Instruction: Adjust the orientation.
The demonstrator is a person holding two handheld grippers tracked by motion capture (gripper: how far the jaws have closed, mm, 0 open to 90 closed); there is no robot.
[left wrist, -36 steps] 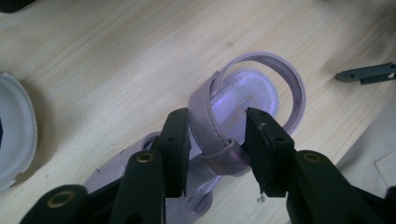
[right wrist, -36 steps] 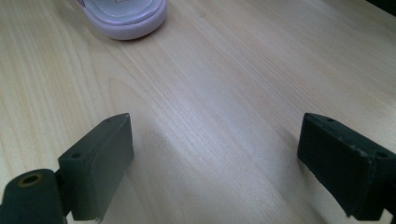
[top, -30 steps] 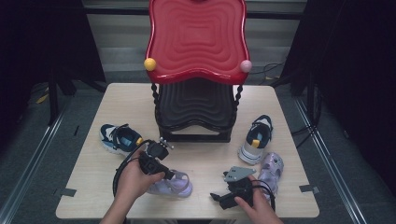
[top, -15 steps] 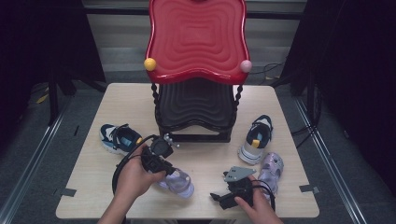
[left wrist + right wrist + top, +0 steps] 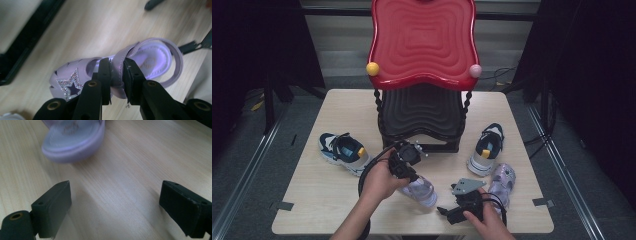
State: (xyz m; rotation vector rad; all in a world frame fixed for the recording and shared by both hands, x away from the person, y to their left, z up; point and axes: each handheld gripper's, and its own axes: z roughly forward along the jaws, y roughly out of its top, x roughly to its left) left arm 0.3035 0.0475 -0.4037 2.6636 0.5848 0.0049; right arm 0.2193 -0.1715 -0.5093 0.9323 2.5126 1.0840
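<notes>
Left gripper (image 5: 117,82) has its two black jaws pinched on the strap of a lilac sandal (image 5: 117,75), the pads pressing the strap from either side after closing a little further just now. In the left gripper view the sandal lies with its long axis running across the frame from lower left to right: the toe, bearing a glittery star, points to the lower left, and the open heel loop sits at the right. In the high view that same sandal (image 5: 421,190) is just below the centre of the frame on the wooden table (image 5: 312,195), its long axis slanting from upper left to lower right under the left hand.

Right gripper (image 5: 452,212) rests low in the high view, right of centre, its jaws spread wide with nothing between them; its own view looks past them at bare tabletop. A second lilac sandal (image 5: 503,182) lies just right of it, long axis nearly upright in the frame.
</notes>
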